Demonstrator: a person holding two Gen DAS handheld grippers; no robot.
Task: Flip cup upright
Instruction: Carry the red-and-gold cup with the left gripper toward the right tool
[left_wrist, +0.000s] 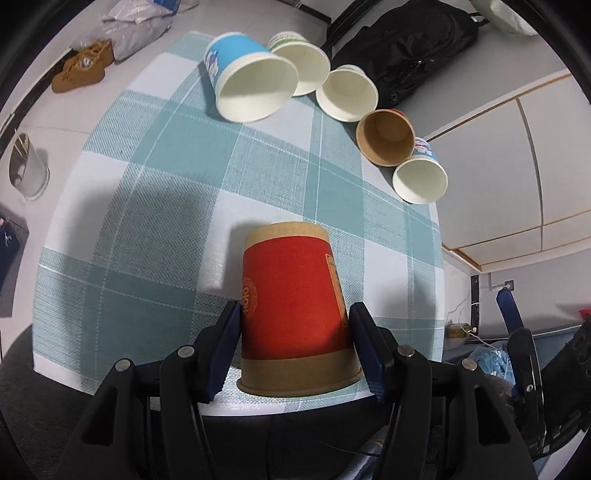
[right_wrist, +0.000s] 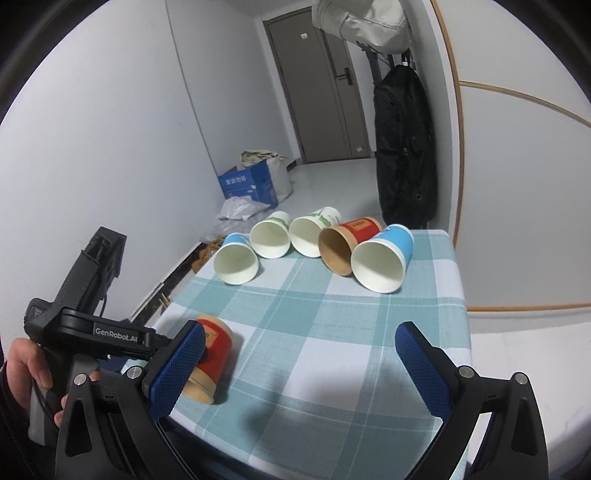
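A red and tan paper cup (left_wrist: 293, 306) stands upside down, rim on the checked tablecloth (left_wrist: 155, 206) near the front edge. My left gripper (left_wrist: 293, 325) has its two blue pads against the cup's sides and is shut on it. The same cup shows in the right wrist view (right_wrist: 212, 354), partly behind my right gripper's left finger (right_wrist: 177, 373). My right gripper (right_wrist: 299, 369) is open and empty, above the table's near edge, to the right of the cup.
Several paper cups lie on their sides in a row at the table's far side: a blue one (right_wrist: 236, 260), two white-green ones (right_wrist: 271, 236), a red-brown one (right_wrist: 343, 245) and another blue one (right_wrist: 382, 258). A black backpack (right_wrist: 404, 147) hangs beyond the table.
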